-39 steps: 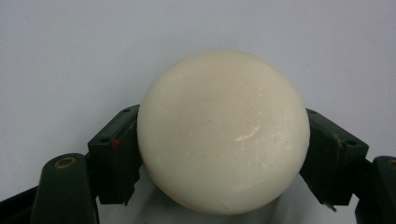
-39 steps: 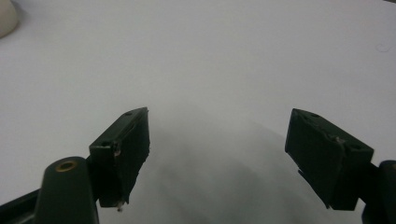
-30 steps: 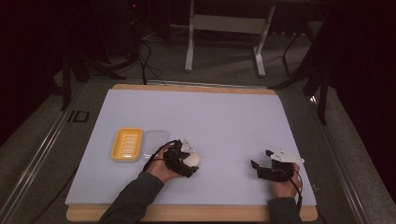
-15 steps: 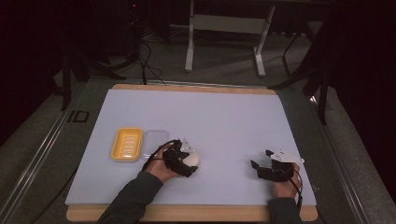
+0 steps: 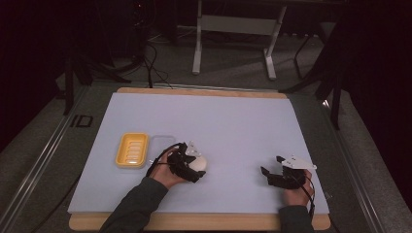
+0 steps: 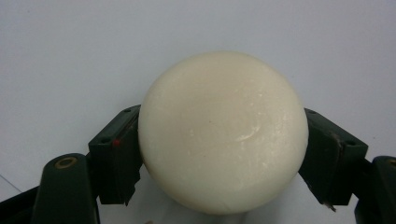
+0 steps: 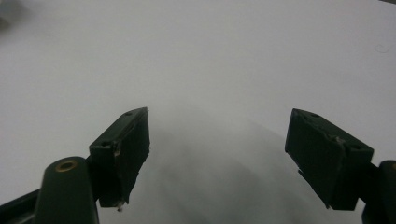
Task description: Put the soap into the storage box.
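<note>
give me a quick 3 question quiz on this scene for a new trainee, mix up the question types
1. True or false: the left gripper has its jaws closed on the round white soap bar.
2. What sits just left of the left gripper in the high view? A) a yellow soap dish B) a green bowl C) a red cup
3. Fill in: the right gripper has its jaws ____ over the bare white mat.

Key:
1. True; both jaws press against its sides.
2. A; a clear tray lies next to it.
3. Open; nothing lies between the jaws.
</note>
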Demonstrator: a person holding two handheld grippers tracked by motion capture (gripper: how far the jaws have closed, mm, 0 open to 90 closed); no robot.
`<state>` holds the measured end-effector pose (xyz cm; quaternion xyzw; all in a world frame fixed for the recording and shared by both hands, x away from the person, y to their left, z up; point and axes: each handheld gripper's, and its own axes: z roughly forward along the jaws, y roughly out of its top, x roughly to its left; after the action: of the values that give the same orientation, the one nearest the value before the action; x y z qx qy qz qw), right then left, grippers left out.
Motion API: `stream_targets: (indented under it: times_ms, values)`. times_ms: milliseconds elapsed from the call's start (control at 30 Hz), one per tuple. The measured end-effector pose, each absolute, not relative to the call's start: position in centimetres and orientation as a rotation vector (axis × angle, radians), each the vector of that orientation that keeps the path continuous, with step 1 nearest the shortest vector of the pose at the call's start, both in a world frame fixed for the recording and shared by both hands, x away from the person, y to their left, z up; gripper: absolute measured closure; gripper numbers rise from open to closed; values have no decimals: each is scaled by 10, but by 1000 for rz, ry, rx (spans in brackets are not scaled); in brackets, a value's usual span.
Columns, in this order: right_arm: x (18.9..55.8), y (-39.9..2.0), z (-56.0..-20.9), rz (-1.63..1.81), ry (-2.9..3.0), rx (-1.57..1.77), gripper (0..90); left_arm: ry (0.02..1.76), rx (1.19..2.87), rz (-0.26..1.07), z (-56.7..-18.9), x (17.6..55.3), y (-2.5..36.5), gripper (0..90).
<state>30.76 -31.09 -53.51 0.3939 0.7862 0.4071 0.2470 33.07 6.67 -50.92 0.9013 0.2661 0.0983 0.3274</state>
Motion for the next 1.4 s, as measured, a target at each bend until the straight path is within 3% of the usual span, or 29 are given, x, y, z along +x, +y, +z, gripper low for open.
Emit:
stream_targets:
  times_ms: [1400]
  values:
    - [307,-311,-535,1109,2142,1073,216,743,2335,315,-488,332,91,243]
